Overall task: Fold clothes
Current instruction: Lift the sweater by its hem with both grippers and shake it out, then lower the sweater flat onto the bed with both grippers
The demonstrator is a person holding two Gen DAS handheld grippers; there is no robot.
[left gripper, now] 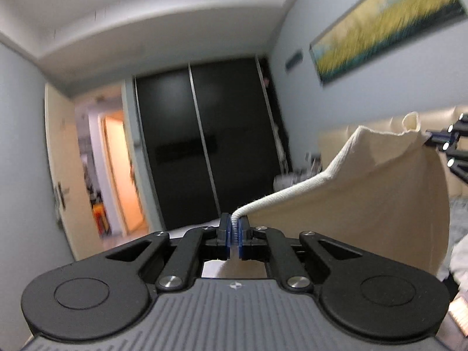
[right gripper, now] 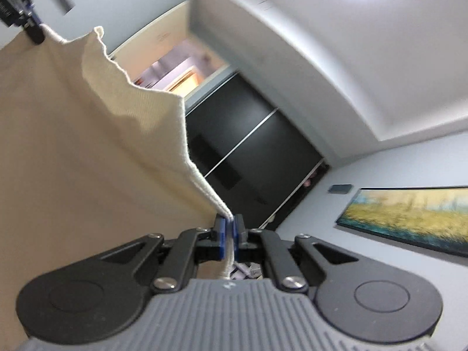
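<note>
A cream garment hangs in the air, stretched between both grippers by its ribbed hem. My left gripper is shut on one end of that hem, the cloth running up and to the right toward the other gripper at the frame's right edge. In the right wrist view the same cream garment fills the left half, and my right gripper is shut on the hem's other end. The left gripper shows at the top left corner, holding the cloth. The garment's lower part is hidden.
Both cameras point upward into a bedroom. A dark sliding wardrobe stands ahead, an open door to its left, a framed landscape painting on the right wall. A padded beige headboard sits behind the cloth.
</note>
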